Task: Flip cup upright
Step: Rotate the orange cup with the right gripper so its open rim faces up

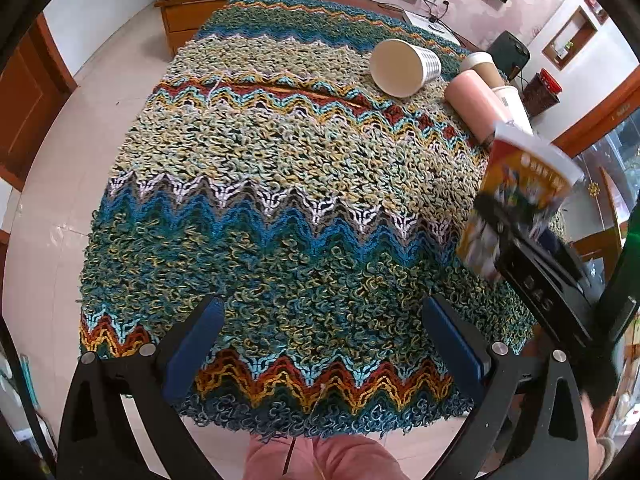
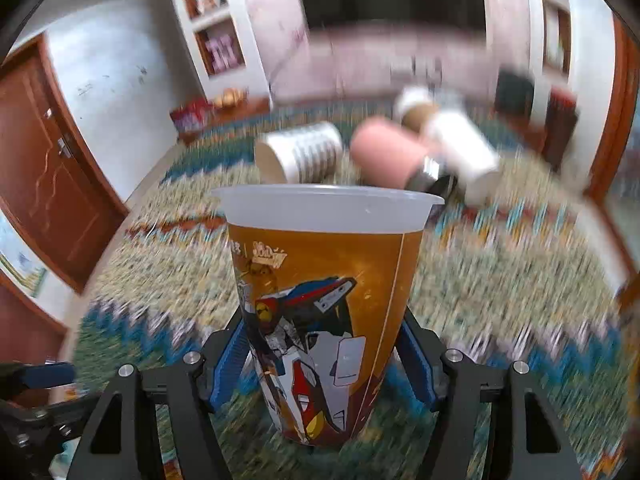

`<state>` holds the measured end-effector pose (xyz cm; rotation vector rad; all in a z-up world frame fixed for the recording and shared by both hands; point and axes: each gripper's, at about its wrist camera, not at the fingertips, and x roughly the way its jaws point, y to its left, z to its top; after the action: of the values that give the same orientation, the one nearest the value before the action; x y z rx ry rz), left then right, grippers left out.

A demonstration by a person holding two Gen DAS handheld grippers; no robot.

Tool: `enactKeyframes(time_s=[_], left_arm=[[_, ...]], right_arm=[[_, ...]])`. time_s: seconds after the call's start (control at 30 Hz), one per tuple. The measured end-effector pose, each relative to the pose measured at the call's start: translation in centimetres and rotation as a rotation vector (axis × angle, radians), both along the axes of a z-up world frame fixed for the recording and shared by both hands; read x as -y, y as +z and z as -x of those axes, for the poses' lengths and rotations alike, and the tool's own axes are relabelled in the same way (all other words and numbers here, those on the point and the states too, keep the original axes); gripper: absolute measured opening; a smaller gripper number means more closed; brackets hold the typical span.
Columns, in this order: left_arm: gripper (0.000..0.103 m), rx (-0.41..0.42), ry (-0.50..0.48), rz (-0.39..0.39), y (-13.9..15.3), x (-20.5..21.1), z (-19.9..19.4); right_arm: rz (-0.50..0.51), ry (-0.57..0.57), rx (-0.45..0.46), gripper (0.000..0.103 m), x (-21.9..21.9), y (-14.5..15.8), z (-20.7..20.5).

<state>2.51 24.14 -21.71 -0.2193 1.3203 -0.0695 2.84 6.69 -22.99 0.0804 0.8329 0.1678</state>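
In the left wrist view the left tool point(image 1: 322, 344) hangs wide open over the knitted zigzag blanket point(image 1: 280, 184) covering the surface, gripping nothing, while at 3 o'clock the orange printed cup point(image 1: 520, 196) is carried in the air by the right tool point(image 1: 516, 232), tilted with its rim toward 1 o'clock. Lying on their sides near 1 o'clock are a striped white cup point(image 1: 404, 66), a pink cup point(image 1: 474, 108) and 2 more beyond it (all apart from the held one). In the right wrist view the right tool point(image 2: 324, 354) is closed on the orange printed cup point(image 2: 324, 300) low on its body, rim at 12 o'clock and nearly level, clear of the blanket point(image 2: 500, 280); the background is blurred. The flip itself looks nearly finished, so the step in hand is the set-down: the next move likely calls for lowering the base flat onto the lumpy blanket, then parting the fingers gently so it does not topple.
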Motion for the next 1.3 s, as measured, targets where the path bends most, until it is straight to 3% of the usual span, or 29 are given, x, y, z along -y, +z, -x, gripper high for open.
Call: enactKeyframes(time_s=[0.07,0.17,0.37,0.8,1.3], left_arm=[[0.1,-0.005,-0.007,0.0,-0.3,0.2,-0.1],[0.1,-0.009,-0.009,-0.001,-0.7,0.3,-0.2],[0.1,-0.01,0.0,0.0,-1.3,0.1,-0.5],[0.1,-0.014,-0.015,0.016,-2.1,1.4,-1.4],[0.1,0.0,-0.027,0.008,-1.8,2.3,-1.7]], right_arm=[[0.027,-0.009,0.074,0.069,-0.2,-0.2,-0.1],[0.023,-0.032,0.095,0.069,0.0,-0.7,-0.8],[0.028,-0.059,0.067,0.069,0.4,-2.1,-2.0],[0.101,0.016,0.092,0.069,-0.1,-2.6,2.2],[0.126,0.033,0.074,0.068,-0.6,-3.3,3.0]])
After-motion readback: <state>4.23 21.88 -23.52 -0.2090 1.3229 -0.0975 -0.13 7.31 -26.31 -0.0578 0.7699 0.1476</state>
